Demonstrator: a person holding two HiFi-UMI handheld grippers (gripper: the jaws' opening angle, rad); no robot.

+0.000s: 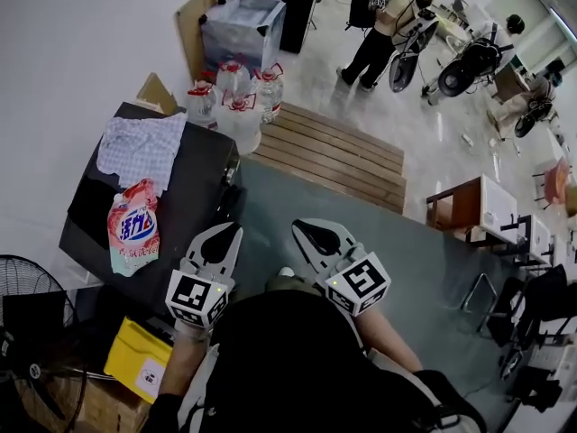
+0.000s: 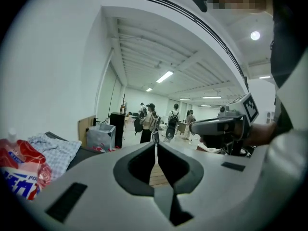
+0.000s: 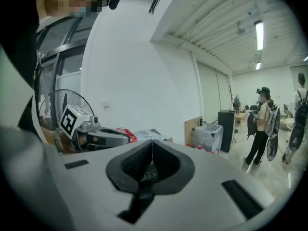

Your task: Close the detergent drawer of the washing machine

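Note:
The washing machine [image 1: 194, 192] shows only as a dark top at the left of the head view; its detergent drawer is hidden from sight. A red and white detergent bag [image 1: 133, 226] [image 2: 19, 174] and a checked cloth [image 1: 140, 149] lie on that top. My left gripper [image 1: 236, 227] [image 2: 156, 143] is held up in front of the person's body, jaws shut on nothing. My right gripper [image 1: 297, 226] [image 3: 152, 141] hangs beside it, also shut and empty. Both point away from the body, above the grey floor, beside the machine's right edge.
Several water bottles [image 1: 236, 97] stand behind the machine, next to a wooden pallet [image 1: 334, 156]. A fan [image 1: 27, 287] and a yellow box [image 1: 140, 357] sit at the near left. A person [image 1: 383, 25] stands far back, and small tables [image 1: 478, 207] stand at the right.

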